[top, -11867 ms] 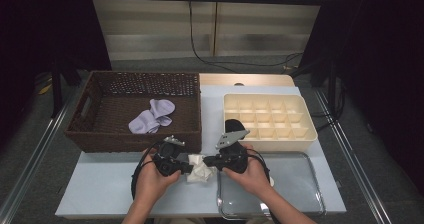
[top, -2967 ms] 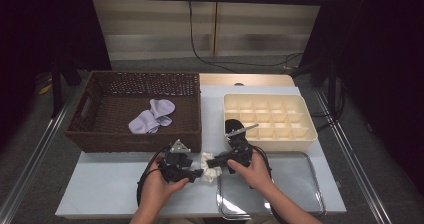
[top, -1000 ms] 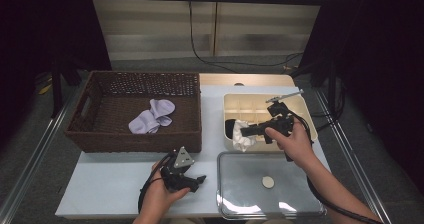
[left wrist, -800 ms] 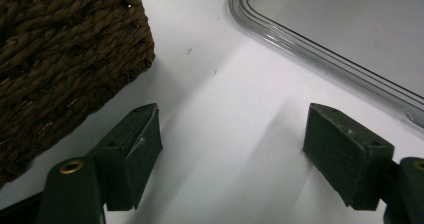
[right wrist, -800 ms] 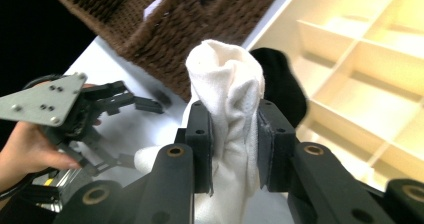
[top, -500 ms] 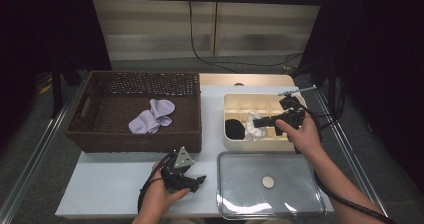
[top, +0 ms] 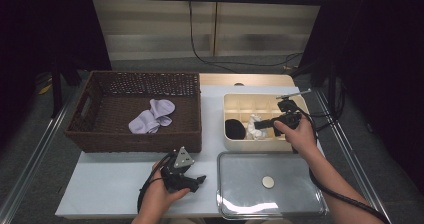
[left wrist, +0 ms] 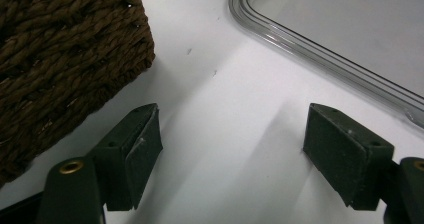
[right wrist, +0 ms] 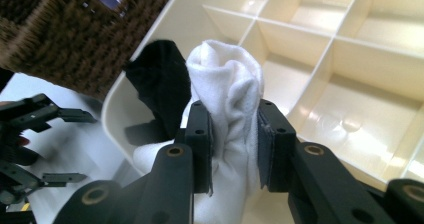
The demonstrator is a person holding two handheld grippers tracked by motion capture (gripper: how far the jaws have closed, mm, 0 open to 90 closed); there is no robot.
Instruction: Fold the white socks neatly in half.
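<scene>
At right of centre in the high view, we see our right gripper [top: 261, 125] clamp a white sock [top: 255, 126] over the cream divided box [top: 235, 101], beside a black sock [top: 233, 129]. Purple socks [top: 151, 116] lie in the wicker basket [top: 100, 140]. Our left gripper [top: 199, 180], jaws apart, rests on the bench [top: 105, 184].

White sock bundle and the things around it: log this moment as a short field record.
held item: white sock bundle, rolled
holder: right gripper, jaws shut on it
position: over the cream divided box, beside a black sock
left gripper: jaws open, holding nothing, above the white table
wicker basket: holds lilac socks
clear lid: flat on the table in front of the box
</scene>
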